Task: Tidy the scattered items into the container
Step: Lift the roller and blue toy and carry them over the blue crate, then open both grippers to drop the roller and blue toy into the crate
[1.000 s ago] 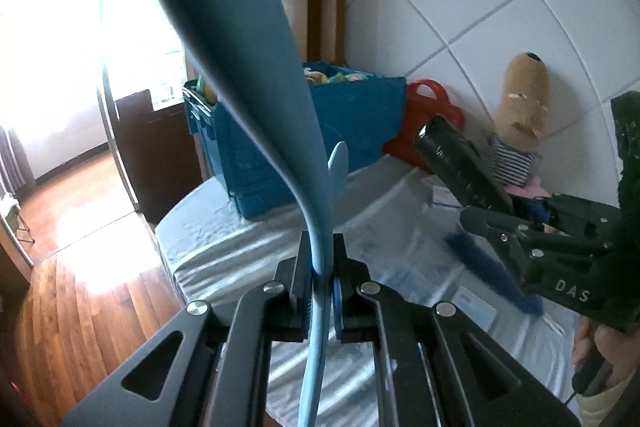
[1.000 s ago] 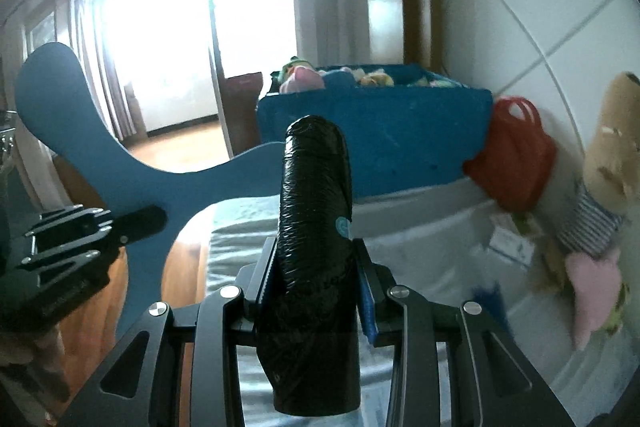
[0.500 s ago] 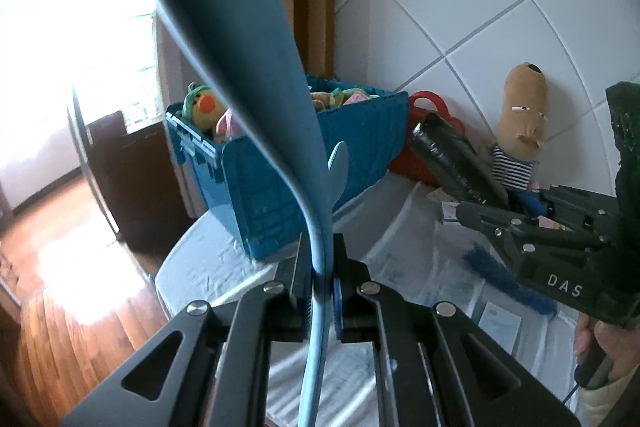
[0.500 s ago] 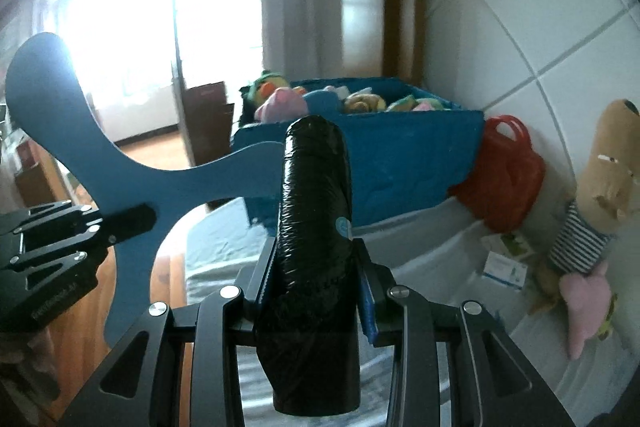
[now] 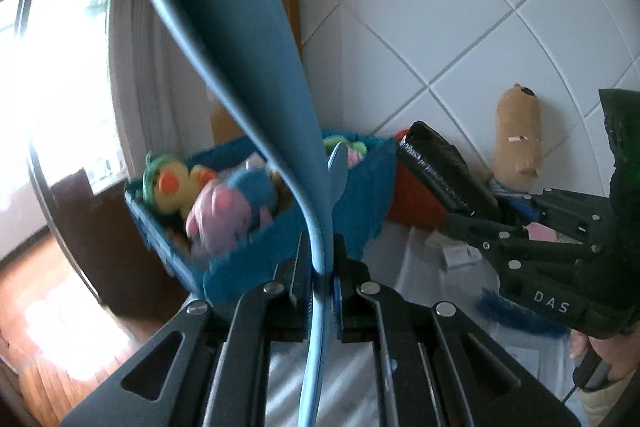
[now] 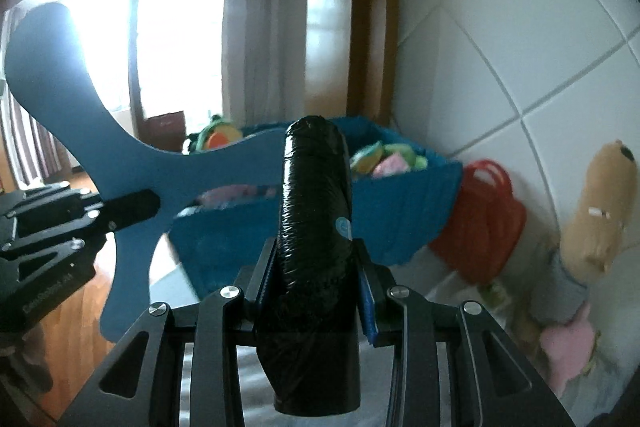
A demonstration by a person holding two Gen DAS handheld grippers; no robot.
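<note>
The left tool (image 5: 320,267) is clamped tight on a flat blue plastic paddle-shaped piece (image 5: 240,39), which rises edge-on from between its fingers. The right tool (image 6: 316,267) is closed around a black roll of plastic bags (image 6: 316,195), held upright with its tip pointing away.

Beyond both tools, at the far left end of the bench (image 5: 420,267) with its pale cloth, stands the open blue plastic storage crate (image 5: 368,199). It is filled with soft toys: a yellow and green duck with an orange beak (image 5: 172,183) at its far left, a pink and blue plush (image 5: 232,207) near the front wall, and pastel green, yellow and pink toys (image 6: 384,159) toward the right end. From the right wrist, the blue piece and the black roll both stand in front of the crate, not inside it.

Just right of the crate a red plastic bag-shaped item (image 6: 484,223) leans at the white tiled wall (image 6: 520,27). Further right a tan plush dog in a striped shirt (image 6: 600,203) sits against the tiles, with a pink soft toy (image 6: 568,347) below it. A fuzzy blue item (image 5: 516,315) lies on the cloth near the right tool.
</note>
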